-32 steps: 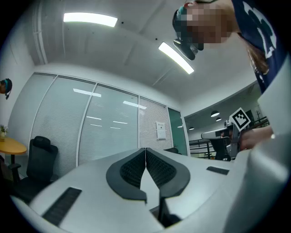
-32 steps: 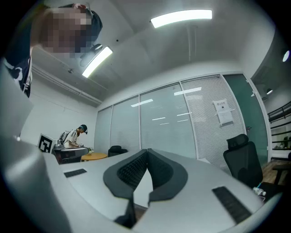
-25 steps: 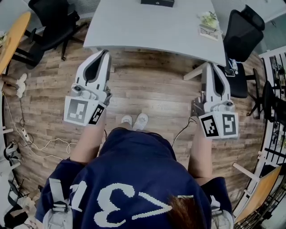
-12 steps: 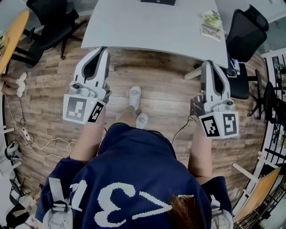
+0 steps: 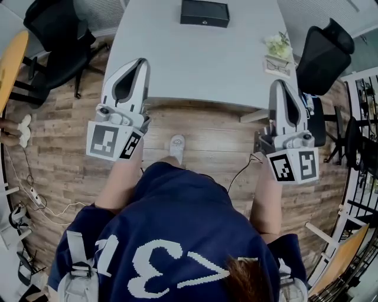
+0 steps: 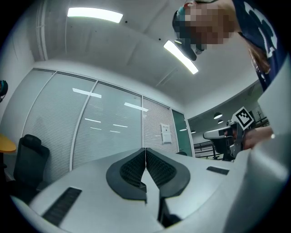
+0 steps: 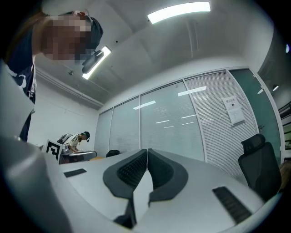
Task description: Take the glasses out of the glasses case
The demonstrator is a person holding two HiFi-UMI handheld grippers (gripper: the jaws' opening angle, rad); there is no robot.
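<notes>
Glasses case (image 5: 204, 13): black, oblong, lid down. It sits at the middle of the far edge of the grey surface (image 5: 195, 62). The glasses are not visible and are presumably inside.

Other contents: what looks like a small plant (image 5: 276, 42), at the right edge.

Left gripper (image 5: 140, 63): jaws pressed together, nothing between them. Its tip is over the near edge, towards the left corner.

Right gripper (image 5: 277, 86): jaws likewise closed and empty. Its tip is at the near right corner.

Step in hand, as judged: the approach. Nothing has been touched yet.
- Carry both grippers across to the far edge.
- Part the jaws before arriving.
- Pin the base of the case with one gripper so it cannot slide off the far edge.
- Lift the lid with the other gripper.

Pose: both forearms are stretched ahead of the body. The grippers are side by side and roughly parallel, pointing about level with a slight upward tilt. The marker cubes face the person. Both grippers are well apart from the case.
</notes>
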